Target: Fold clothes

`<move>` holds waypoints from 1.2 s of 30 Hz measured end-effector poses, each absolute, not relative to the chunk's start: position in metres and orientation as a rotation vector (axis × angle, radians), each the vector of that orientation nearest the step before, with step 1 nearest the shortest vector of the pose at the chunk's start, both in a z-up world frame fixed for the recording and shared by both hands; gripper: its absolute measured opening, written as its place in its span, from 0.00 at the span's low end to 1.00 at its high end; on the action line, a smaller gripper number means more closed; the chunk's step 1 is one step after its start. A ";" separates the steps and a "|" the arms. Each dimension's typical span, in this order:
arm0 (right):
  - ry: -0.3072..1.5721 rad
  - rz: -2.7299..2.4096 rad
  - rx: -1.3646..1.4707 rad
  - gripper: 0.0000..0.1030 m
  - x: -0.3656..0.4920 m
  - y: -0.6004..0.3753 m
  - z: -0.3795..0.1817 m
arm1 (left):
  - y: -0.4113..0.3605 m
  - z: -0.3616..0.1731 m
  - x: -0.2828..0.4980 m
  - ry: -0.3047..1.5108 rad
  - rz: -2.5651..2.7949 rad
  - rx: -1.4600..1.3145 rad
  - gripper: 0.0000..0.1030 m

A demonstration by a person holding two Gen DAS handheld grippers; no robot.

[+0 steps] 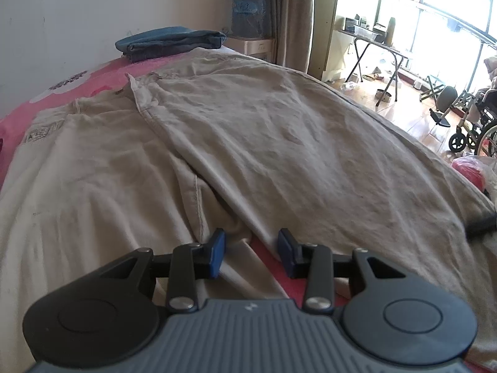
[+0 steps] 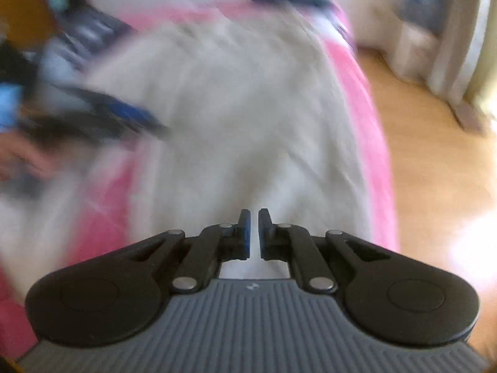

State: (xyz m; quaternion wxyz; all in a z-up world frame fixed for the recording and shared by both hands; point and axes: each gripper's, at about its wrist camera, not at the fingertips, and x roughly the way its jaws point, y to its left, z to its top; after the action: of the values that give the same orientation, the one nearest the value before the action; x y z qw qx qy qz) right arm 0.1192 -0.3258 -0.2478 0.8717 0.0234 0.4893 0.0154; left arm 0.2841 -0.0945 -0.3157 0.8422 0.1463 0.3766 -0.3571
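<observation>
The left gripper (image 1: pixel 251 253) hovers low over the near edge of the bed, its blue pads (image 1: pixel 217 253) spread apart with nothing pinched between them; below the gap lie a fold of beige cloth and a strip of the pink bedsheet (image 1: pixel 21 115). The beige trousers (image 1: pixel 248 143) stretch away from it across most of the bed, one leg laid partly over the other, with a stitched seam running down the lower leg just ahead of the left pad. Their waistband end lies toward the far edge, near a folded blue garment (image 1: pixel 170 42) that sits at the far edge against the wall.

The right gripper (image 2: pixel 254 233) has its jaws pressed almost together, with only a thin slit between the pads; pale cloth shows through the slit, but this blurred view does not show whether any is pinched. It points down over the same beige trousers (image 2: pixel 248 118), near the bed's right edge, where the pink bedsheet (image 2: pixel 366 118) drops toward a wooden floor (image 2: pixel 435 155). The left gripper (image 2: pixel 133 118) appears smeared at the left of this view.
</observation>
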 end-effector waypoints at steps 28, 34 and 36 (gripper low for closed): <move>0.685 -0.105 0.217 0.00 0.412 -0.428 -0.271 | -0.097 -0.309 0.288 0.878 -0.695 0.278 0.41; 0.696 -0.052 0.290 0.02 0.442 -0.436 -0.274 | -0.098 -0.310 0.289 0.884 -0.687 0.273 0.42; 0.682 -0.214 0.327 0.03 0.449 -0.450 -0.276 | -0.098 -0.309 0.292 0.892 -0.691 0.271 0.42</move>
State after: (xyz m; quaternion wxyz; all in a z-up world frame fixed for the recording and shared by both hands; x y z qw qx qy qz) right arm 0.4493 -0.4499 -0.2758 0.9237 0.1592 0.3324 -0.1042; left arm 0.2924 -0.0982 -0.3092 0.8365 0.1281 0.4213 -0.3263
